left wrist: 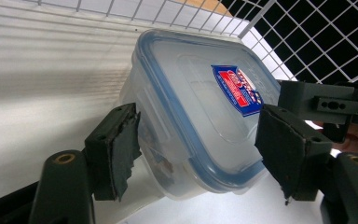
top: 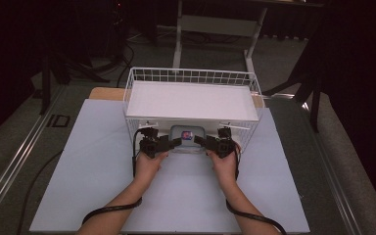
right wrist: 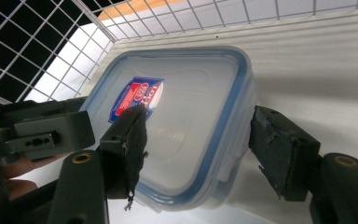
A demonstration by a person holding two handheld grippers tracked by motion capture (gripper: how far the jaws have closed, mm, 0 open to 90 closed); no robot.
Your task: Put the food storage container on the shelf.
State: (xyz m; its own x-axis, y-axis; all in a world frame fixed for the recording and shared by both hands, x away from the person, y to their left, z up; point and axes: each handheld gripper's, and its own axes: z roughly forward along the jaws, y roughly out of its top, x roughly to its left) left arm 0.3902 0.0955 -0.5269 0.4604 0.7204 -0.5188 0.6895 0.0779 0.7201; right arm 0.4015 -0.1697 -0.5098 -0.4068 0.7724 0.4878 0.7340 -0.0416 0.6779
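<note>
At the near edge of the white wire basket rack (top: 132,93), you hold a clear rectangular plastic container with a blue-rimmed lid (top: 188,134) between two tools; it sits under the rack's white shelf, on the pale tabletop (top: 93,161) (its red-and-blue label (left wrist: 237,90) faces up); your left gripper (top: 176,142) stands spread, jaws either side of one corner, the pads (left wrist: 121,144) close beside the wall, contact unclear; your right gripper (top: 199,141) is likewise parted around the opposite corner, one pad over the lid, the other just off the side.
</note>
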